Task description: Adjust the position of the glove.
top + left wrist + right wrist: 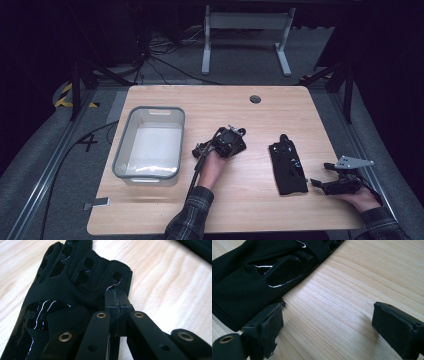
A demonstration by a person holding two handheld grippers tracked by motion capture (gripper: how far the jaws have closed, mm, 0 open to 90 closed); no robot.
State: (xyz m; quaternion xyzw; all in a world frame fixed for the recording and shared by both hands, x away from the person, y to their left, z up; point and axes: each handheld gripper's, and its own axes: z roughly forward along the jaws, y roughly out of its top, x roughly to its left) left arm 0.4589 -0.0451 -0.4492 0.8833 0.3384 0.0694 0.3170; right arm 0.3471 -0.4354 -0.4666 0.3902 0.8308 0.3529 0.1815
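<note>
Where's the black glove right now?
In the high view, the black glove lies flat on the table's right half, between the left hand-held gripper and right hand-held gripper.

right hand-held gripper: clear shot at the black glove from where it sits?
Probably yes. The right hand-held gripper rests open just beside the black glove, with bare table between its jaws and nothing lying between them. The left hand-held gripper is shut, off the glove's far side.

**Cloth, gloss and grain**

The glove [75,290] was matt black cloth with glossy patches. My counter [342,302] was pale wood, its grain smooth. My jaws were matt black plastic with brass-coloured rivets. The bin [150,142] looked like translucent grey plastic.
</note>
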